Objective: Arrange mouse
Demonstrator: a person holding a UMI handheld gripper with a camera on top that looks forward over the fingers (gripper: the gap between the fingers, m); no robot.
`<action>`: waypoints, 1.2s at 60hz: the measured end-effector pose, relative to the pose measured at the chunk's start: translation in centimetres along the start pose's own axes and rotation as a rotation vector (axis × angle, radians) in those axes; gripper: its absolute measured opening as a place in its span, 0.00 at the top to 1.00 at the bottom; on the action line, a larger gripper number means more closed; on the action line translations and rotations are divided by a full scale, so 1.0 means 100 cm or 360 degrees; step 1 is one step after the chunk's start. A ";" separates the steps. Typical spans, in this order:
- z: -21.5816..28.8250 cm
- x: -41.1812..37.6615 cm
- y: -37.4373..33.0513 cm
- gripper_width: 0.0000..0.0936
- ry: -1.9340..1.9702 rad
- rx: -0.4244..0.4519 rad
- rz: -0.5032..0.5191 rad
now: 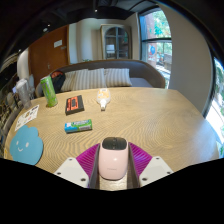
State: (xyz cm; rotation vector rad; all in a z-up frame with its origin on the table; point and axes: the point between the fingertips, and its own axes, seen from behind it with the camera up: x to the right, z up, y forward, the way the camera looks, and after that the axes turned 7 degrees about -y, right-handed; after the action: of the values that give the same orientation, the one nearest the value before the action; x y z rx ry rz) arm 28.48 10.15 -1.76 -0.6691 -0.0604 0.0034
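The hand-held gripper (114, 166) is clamping the mouse (114, 158) between its pads at the near edge of the surface (150, 115). Farther left, a blue disc (27, 147), a box (78, 126), a calculator (74, 104) and a green cup (48, 91) are lying on it, with a sofa (100, 77) sitting beyond.

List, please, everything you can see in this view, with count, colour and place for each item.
mouse: one, white and pale pink, between the tool's fingers at the near table edge.
table: one, light wood, round, carrying the items below.
mouse pad: one, blue, round, left of the mouse.
small box: one, green-blue, ahead and left of the mouse.
dark flat item: one, black with red, beyond the box.
cup: one, green, upright, far left side.
small white object: one, table centre.
sofa: one, grey, beyond the table.
tool: one, purple pads flanking the mouse; contact unclear.
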 end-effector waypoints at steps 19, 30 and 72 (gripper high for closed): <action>0.084 -0.001 -0.053 0.58 0.0194 0.0032 -0.0172; 0.186 -0.160 -0.093 0.58 0.0173 0.0382 0.0050; 0.017 -0.363 -0.042 0.11 -0.0045 -0.0202 0.0165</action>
State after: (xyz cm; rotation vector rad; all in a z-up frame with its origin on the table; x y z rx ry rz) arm -7.88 7.10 0.19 -0.7986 -0.0533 0.1097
